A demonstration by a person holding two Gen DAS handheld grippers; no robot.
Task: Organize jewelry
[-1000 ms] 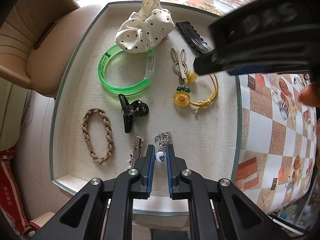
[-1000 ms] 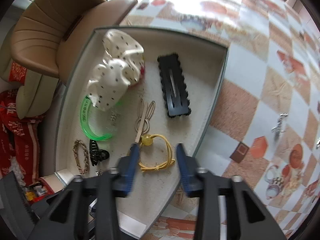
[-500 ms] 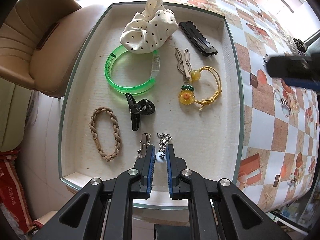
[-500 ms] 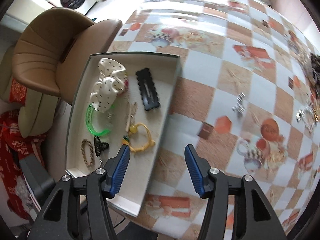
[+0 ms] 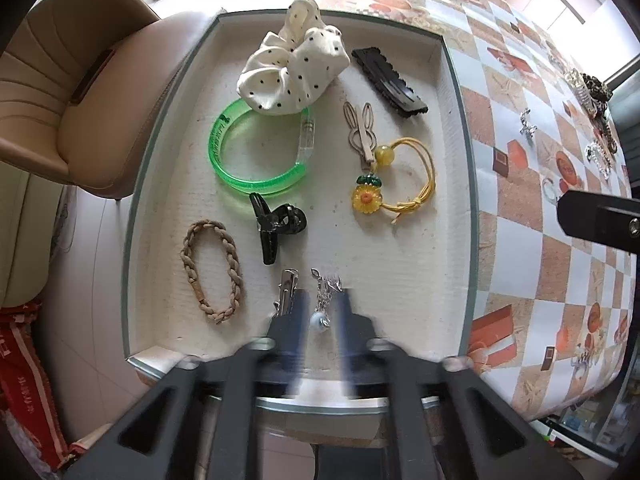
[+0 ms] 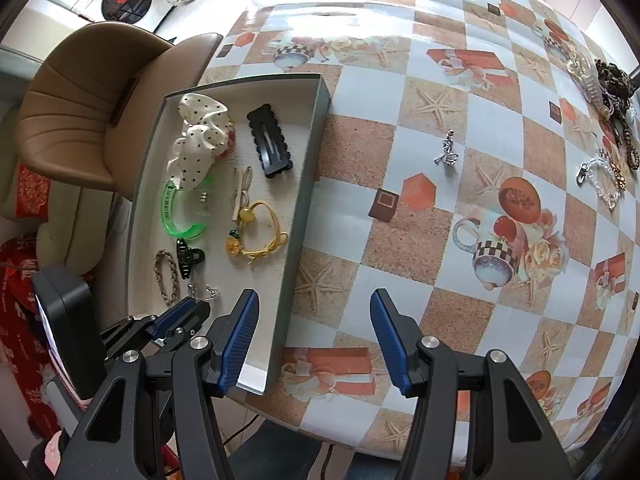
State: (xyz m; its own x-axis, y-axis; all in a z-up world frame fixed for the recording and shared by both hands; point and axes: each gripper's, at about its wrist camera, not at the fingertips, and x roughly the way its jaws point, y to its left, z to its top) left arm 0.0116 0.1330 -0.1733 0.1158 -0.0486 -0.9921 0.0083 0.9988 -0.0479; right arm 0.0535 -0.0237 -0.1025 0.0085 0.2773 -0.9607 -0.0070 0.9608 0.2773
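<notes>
A shallow white tray (image 5: 454,128) (image 6: 308,184) holds a dotted scrunchie (image 5: 292,68), a green bangle (image 5: 256,178), a black snap clip (image 5: 390,80), a yellow sunflower hair tie (image 5: 400,188), a black claw clip (image 5: 276,222) and a braided band (image 5: 212,268). My left gripper (image 5: 320,320) is at the tray's near end, its blurred fingers a little apart with a silver chain and pale bead (image 5: 320,318) between them. My right gripper (image 6: 314,340) is open and empty above the tablecloth beside the tray. A small silver piece (image 6: 448,152) lies on the cloth.
More jewelry is piled at the table's far right (image 6: 608,92), with a clear bead chain (image 6: 600,178) nearby. A tan chair (image 6: 80,112) stands beside the tray. A silver hair clip (image 5: 286,288) lies next to the chain.
My left gripper's fingers have spread apart around the bead chain, now blurred with motion. My right gripper has pulled back and to the right, off the tray and over the tablecloth.
</notes>
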